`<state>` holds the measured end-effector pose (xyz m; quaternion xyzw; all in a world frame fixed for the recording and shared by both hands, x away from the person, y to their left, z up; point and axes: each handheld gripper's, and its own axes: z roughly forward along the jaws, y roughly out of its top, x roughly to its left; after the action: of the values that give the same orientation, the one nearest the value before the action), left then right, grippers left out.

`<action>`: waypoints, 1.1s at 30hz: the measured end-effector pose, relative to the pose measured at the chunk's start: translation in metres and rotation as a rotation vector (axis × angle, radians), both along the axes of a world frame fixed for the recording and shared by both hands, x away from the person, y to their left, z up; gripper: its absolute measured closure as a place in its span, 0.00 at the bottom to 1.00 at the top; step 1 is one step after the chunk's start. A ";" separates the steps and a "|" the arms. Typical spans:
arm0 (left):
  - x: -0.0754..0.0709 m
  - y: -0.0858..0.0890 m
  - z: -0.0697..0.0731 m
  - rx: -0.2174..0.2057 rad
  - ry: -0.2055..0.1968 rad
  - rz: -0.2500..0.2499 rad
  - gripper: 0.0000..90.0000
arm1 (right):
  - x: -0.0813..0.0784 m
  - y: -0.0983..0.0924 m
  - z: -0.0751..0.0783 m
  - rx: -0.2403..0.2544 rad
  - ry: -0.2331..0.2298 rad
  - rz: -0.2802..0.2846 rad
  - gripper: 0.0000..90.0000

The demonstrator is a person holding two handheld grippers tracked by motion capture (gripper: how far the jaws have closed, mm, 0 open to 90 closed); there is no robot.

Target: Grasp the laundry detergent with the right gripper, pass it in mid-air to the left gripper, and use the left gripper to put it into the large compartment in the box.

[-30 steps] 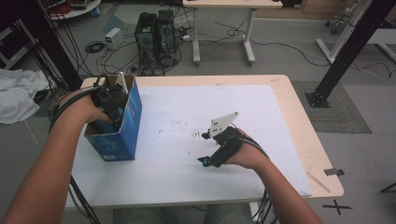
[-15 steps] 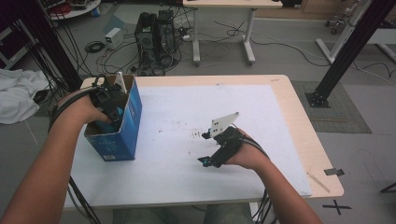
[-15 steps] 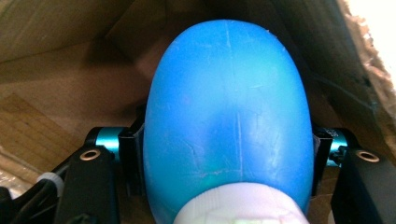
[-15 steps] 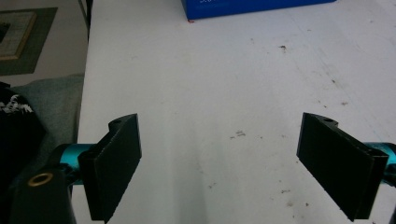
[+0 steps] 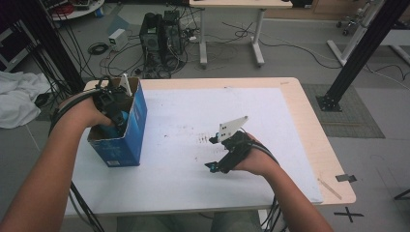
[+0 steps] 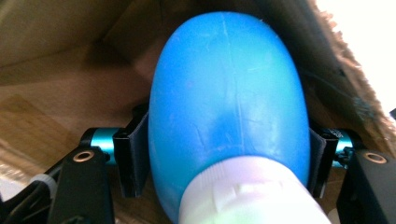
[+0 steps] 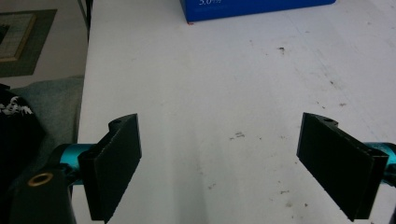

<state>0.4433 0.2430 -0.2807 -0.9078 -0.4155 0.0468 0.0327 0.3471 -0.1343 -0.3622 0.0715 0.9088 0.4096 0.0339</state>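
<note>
The left claw (image 5: 115,112) is sitting inside the open top of a blue cardboard box (image 5: 126,140), which is standing near the left edge of the white surface (image 5: 193,193). In the left gripper view, the claw's two black jaws are pressing against opposite sides of a blue plastic bottle (image 6: 229,107), so the claw is closing on it. The bottle's white cap (image 6: 252,196) is pointing toward the camera, and its rounded blue body is extending away between the brown inner walls of the box. Whether the bottle is resting on the box floor or hanging clear of it is not discernible from this angle.

The right claw (image 5: 212,166) is lying low over the surface, well apart from the box, with the person's right hand (image 5: 254,157) wrapping around its body. In the right gripper view, its jaws are standing wide apart and are holding nothing; bare white surface with small dark specks is showing between them, and the lower edge of the blue box (image 7: 257,9) is appearing farther off.
</note>
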 end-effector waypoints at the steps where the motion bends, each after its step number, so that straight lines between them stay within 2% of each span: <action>1: 0.000 0.000 0.001 0.004 -0.008 -0.003 0.35 | 0.000 0.000 0.000 -0.001 0.002 -0.001 0.15; 4: -0.001 0.001 0.003 -0.001 -0.001 -0.006 0.35 | -0.001 0.001 0.000 0.000 0.000 0.001 0.14; 10: -0.003 0.001 0.011 0.000 -0.019 -0.003 0.35 | -0.001 0.001 0.002 0.001 -0.002 0.002 0.14; 16: -0.006 0.003 0.020 -0.010 -0.030 0.006 0.35 | -0.001 0.002 0.003 -0.001 -0.003 0.003 0.14; 19: -0.009 0.003 0.024 -0.024 -0.050 0.020 0.33 | -0.001 0.002 0.005 -0.001 -0.006 0.007 0.14; 20: -0.008 0.004 0.027 -0.024 -0.033 0.006 0.33 | -0.001 0.002 0.006 0.001 -0.005 0.007 0.14; 22: -0.009 0.005 0.030 -0.015 -0.047 0.011 0.33 | -0.001 0.002 0.007 0.000 -0.008 0.009 0.15; 23: -0.009 0.006 0.033 -0.011 -0.039 -0.002 0.33 | -0.001 0.002 0.007 0.000 -0.006 0.006 0.14; 26: -0.012 0.004 0.038 -0.026 -0.056 0.017 0.33 | -0.001 0.003 0.008 -0.002 -0.016 0.012 0.15; 27: -0.013 0.004 0.041 -0.024 -0.055 0.006 0.33 | -0.001 0.002 0.009 -0.001 -0.021 0.016 0.14; 28: -0.013 0.004 0.042 -0.027 -0.059 0.010 0.32 | -0.002 0.002 0.009 -0.008 -0.005 0.011 0.14; 29: -0.013 0.004 0.044 -0.026 -0.060 0.000 0.29 | -0.002 0.002 0.009 -0.008 -0.005 0.012 0.14; 30: -0.015 0.002 0.044 -0.035 -0.069 0.015 0.29 | -0.002 0.001 0.010 -0.007 -0.007 0.014 0.14; 31: -0.014 0.002 0.047 -0.026 -0.057 -0.004 0.29 | -0.002 0.001 0.010 -0.007 -0.007 0.011 0.14; 33: -0.016 0.001 0.051 -0.032 -0.066 -0.011 0.29 | -0.002 0.001 0.012 -0.006 -0.007 0.006 0.14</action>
<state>0.4278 0.2441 -0.2297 -0.9116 -0.4104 0.0231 0.0048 0.3448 -0.1334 -0.3506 0.0674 0.9102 0.4070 0.0363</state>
